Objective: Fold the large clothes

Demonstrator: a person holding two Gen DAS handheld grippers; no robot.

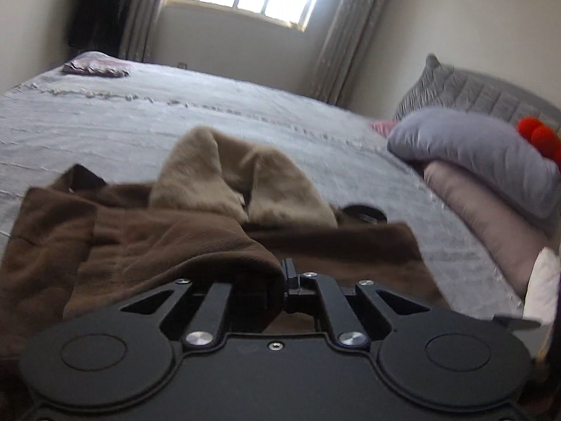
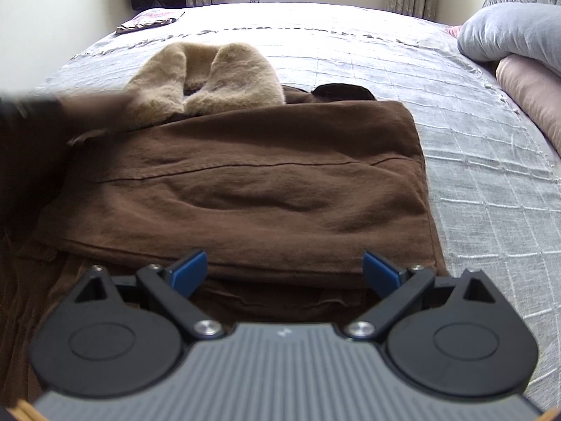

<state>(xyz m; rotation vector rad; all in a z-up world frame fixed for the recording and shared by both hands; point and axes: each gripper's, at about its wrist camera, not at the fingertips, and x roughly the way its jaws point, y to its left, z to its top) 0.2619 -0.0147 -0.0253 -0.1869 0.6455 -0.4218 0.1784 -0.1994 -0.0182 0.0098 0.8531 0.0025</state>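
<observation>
Brown coat, fur-collared, lies folded mid-bed, its tan collar at twelve o'clock. At nine o'clock, my left gripper is clamped on a brown fold, likely to carry it across. At three o'clock, my right gripper hovers over the near hem, jaws apart.

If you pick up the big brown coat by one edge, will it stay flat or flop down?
Probably flop: the brown coat lies in soft wrinkled layers. It looks thick, with a furry collar, so likely heavy for cloth. The left gripper, its jaws closed on a fold, shows fabric draping limply.
</observation>
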